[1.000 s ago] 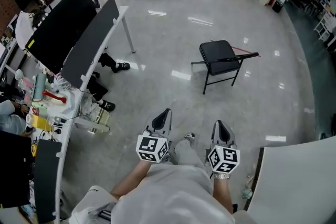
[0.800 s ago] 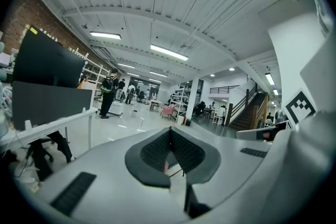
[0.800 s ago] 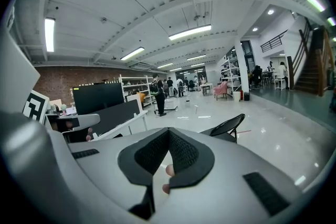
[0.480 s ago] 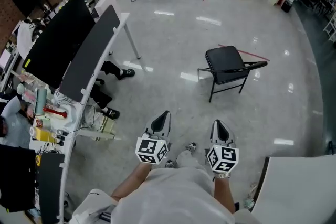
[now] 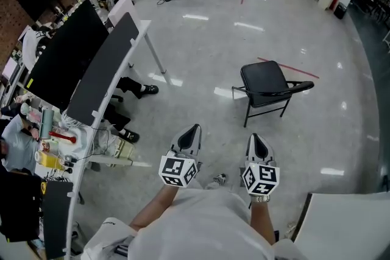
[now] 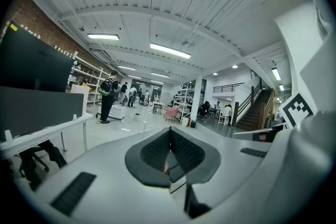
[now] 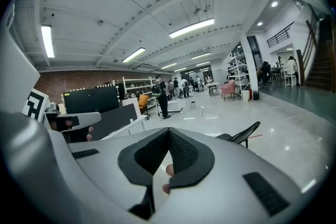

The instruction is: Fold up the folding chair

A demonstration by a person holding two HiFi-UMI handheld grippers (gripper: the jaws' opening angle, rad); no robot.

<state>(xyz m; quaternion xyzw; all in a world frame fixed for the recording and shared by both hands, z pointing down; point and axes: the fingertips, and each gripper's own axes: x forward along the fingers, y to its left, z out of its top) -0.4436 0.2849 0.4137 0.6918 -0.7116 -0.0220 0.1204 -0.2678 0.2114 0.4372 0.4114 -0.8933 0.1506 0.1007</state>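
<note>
Left gripper (image 5: 192, 131) and right gripper (image 5: 253, 139): both clenched tight, nothing between the jaws, held side by side and pointing ahead. Finds the folding chair (image 5: 263, 79) standing fully open on the glossy floor (image 5: 201, 45), ahead and slightly to the right, well apart from both grippers. Judges the task not yet begun, with no contact on seat or backrest.

Flags the following risks:
- Cannot take hold with jaws shut, so calls for opening them before reaching the frame.
- May send the chair sliding on the polished floor if pressed from one side only.
- May tip it if the backrest is pulled with the seat unsteadied.
- May trap a jaw in the closing hinge.
- Notes a white table (image 5: 347, 216) near on the right, liable to a knock.
</note>
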